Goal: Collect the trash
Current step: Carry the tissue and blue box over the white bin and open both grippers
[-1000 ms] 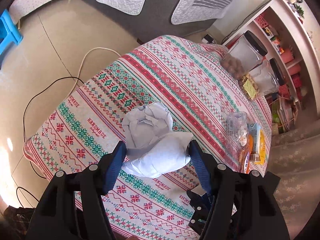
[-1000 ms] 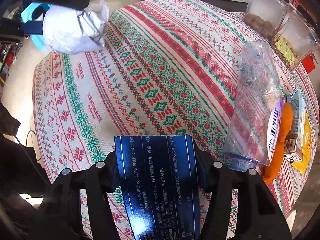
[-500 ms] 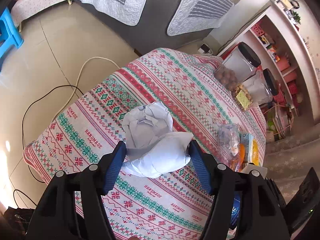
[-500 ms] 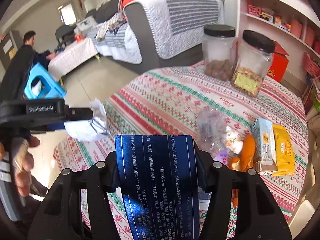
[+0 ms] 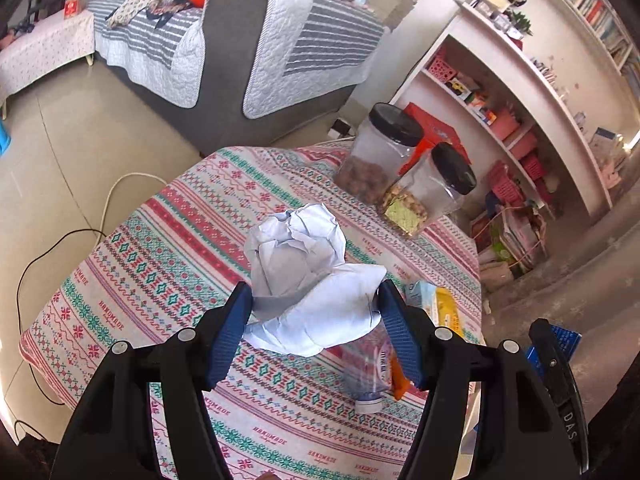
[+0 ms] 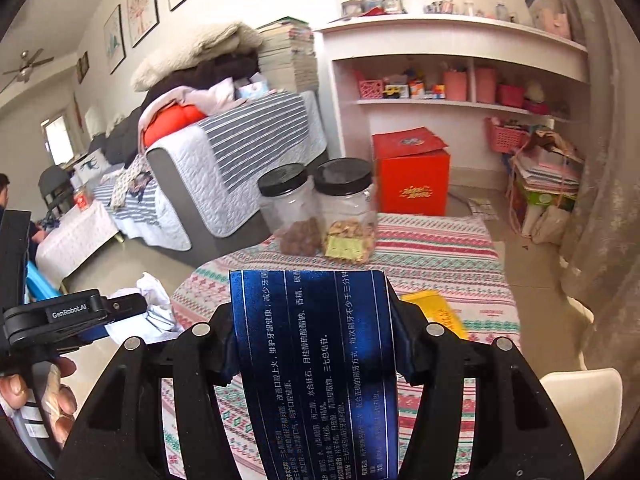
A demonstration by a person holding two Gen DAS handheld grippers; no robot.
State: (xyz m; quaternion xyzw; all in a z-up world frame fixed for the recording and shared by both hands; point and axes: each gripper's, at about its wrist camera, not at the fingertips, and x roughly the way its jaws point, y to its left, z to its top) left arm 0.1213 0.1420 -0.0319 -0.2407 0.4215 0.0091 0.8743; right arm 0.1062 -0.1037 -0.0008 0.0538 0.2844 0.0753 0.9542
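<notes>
While its blue pads press in from both sides, the left gripper (image 5: 314,312) holds a crumpled white paper wad (image 5: 308,280) raised above the patterned tablecloth (image 5: 168,256). The right gripper (image 6: 312,328) clamps a dark blue printed box (image 6: 316,360) upright between its fingers. On the table beyond stand two black-lidded jars (image 6: 320,208), touching each other; a clear plastic bottle (image 5: 370,376) and yellow packet (image 5: 448,308) lie nearer the table's edge.
</notes>
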